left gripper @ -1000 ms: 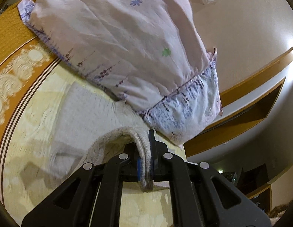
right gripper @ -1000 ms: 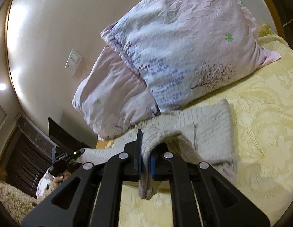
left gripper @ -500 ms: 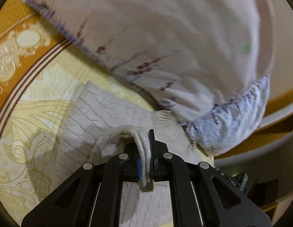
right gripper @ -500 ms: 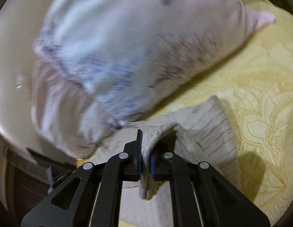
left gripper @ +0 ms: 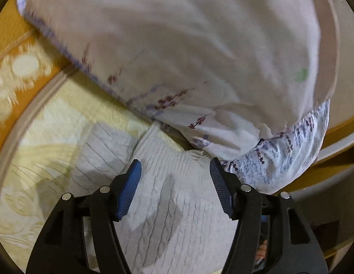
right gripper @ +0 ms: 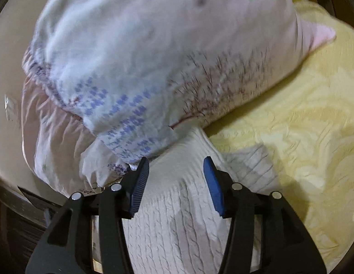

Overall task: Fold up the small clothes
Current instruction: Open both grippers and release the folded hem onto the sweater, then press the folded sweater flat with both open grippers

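Note:
A small grey-white cable-knit garment (left gripper: 177,201) lies folded over on the yellow bedspread, its far edge touching the pillows. My left gripper (left gripper: 174,166) is open and empty just above it, blue pads spread wide. The same knit (right gripper: 181,210) shows in the right wrist view, with a lower layer sticking out to the right. My right gripper (right gripper: 177,162) is open and empty above the knit's far edge.
Two pale floral pillows (left gripper: 199,57) lean close behind the garment; they also fill the right wrist view (right gripper: 154,57). The yellow patterned bedspread (right gripper: 302,125) extends right, with an orange border (left gripper: 14,68) at left. A wooden headboard ledge (left gripper: 336,157) is behind.
Both grippers were shut on the knit's lifted edge; both have opened and let it go. The edge now lies flat near the pillows, folded over the garment.

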`<state>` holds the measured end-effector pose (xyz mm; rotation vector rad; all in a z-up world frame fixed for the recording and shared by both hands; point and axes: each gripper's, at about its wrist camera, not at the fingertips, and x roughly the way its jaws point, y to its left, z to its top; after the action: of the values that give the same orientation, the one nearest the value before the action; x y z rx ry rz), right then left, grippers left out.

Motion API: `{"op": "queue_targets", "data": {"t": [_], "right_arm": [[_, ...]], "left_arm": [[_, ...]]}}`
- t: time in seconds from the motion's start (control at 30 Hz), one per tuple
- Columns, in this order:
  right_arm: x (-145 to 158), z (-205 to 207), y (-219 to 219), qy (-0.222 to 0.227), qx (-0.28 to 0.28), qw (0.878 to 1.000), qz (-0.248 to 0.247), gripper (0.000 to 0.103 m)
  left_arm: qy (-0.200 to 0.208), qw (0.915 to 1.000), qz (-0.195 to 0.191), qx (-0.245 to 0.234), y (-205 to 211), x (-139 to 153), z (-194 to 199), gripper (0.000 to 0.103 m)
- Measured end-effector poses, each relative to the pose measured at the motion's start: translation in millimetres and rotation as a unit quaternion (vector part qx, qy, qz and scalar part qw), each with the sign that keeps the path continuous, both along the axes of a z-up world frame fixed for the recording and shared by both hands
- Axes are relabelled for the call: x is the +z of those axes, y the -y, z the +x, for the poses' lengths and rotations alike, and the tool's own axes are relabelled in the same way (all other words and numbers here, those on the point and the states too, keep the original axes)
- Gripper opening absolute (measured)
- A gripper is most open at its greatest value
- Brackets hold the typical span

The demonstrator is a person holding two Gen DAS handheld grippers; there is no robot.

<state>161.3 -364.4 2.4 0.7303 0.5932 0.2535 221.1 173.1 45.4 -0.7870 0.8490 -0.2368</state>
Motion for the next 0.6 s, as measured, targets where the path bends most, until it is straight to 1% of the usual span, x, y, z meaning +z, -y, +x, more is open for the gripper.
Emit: {"op": "queue_targets", "data": {"t": [0.03,0.07,0.1,0.13,0.17,0.23,0.33,0.5,0.6], "right_arm": [[3,-10,0,0.007,0.001,1.000,-0.030,0.050],[4,-15,1,0.008,0.002,0.999,-0.047,0.049],[5,-22,1,0.008,0.003,0.998,-0.066,0.047],[3,-31,0,0.005,0.007,0.996,-0.090,0.044],[-1,-38,0,-0.001,0.011,0.994,-0.107,0.043],[-12,-49,1,-0.015,0.019,0.992,-0.123,0.042],[-31,-61,2,-0.044,0.024,0.990,-0.131,0.040],[-47,-75,4,-0.058,0.036,0.988,-0.138,0.037],[-51,-76,1,-0.064,0.035,0.986,-0.149,0.027]], "left_arm": [[0.005,0.9999,0.016,-0.003,-1,4,-4,0.062],[0.008,0.9992,0.038,-0.008,-1,7,-11,0.062],[0.008,0.9985,0.053,-0.011,-1,8,-15,0.061],[0.007,0.9973,0.071,-0.015,-1,7,-22,0.058],[0.005,0.9963,0.084,-0.018,-1,6,-27,0.056],[-0.002,0.9935,0.111,-0.026,-2,0,-42,0.052],[-0.015,0.9915,0.125,-0.031,-4,-10,-59,0.049],[-0.031,0.9902,0.131,-0.038,-2,-22,-74,0.047],[-0.032,0.9882,0.143,-0.045,2,-25,-80,0.043]]}}
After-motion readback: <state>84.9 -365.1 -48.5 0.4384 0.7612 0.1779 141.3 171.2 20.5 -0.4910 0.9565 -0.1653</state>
